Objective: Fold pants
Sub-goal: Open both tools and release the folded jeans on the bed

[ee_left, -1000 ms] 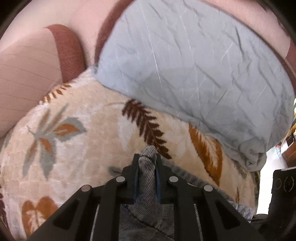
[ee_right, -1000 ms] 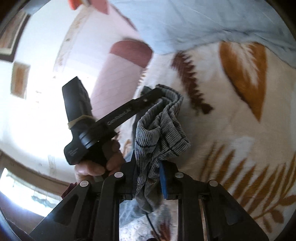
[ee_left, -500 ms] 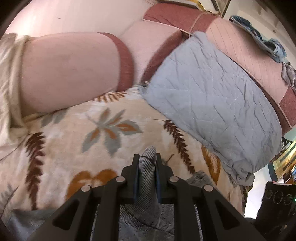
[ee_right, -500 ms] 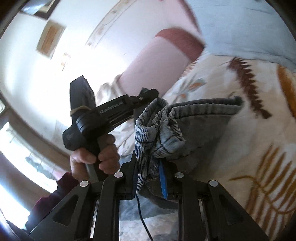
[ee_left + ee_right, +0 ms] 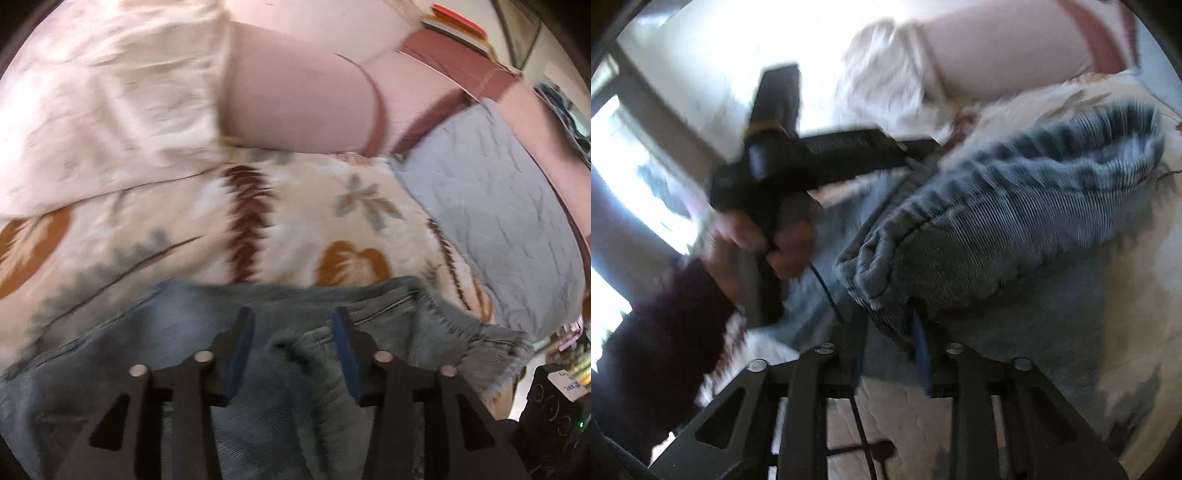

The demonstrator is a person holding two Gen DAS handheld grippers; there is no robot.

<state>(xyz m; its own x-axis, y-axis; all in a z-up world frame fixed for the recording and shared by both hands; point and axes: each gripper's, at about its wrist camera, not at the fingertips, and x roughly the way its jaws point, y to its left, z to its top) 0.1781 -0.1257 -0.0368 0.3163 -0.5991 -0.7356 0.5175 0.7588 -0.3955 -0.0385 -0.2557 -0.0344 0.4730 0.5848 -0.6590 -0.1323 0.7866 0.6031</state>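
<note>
The blue denim pants (image 5: pixel 177 332) lie spread on a cream leaf-patterned blanket (image 5: pixel 295 221), with a frayed hem (image 5: pixel 480 343) at the right. My left gripper (image 5: pixel 292 332) hovers over them with its jaws opening. The blue pads stand wide apart and clear of the low ridge of denim between them. In the right wrist view a thick fold of the pants (image 5: pixel 1015 221) runs down into my right gripper (image 5: pixel 890 328). Its jaws are starting to open, and the pads still touch the bunched denim. A hand (image 5: pixel 775 240) in a dark sleeve holds the left gripper's handle just left of the fold.
A grey quilted cushion (image 5: pixel 498 206) lies on the sofa seat at the right. A pink sofa arm (image 5: pixel 295 103) rises behind the blanket, with a cream cloth (image 5: pixel 110 110) draped to its left. A bright window (image 5: pixel 620 184) fills the left of the right wrist view.
Both grippers swept sideways across the sofa with the denim, which now lies on the blanket. The left jaws spread and let go of their fold. The right jaws widened slightly.
</note>
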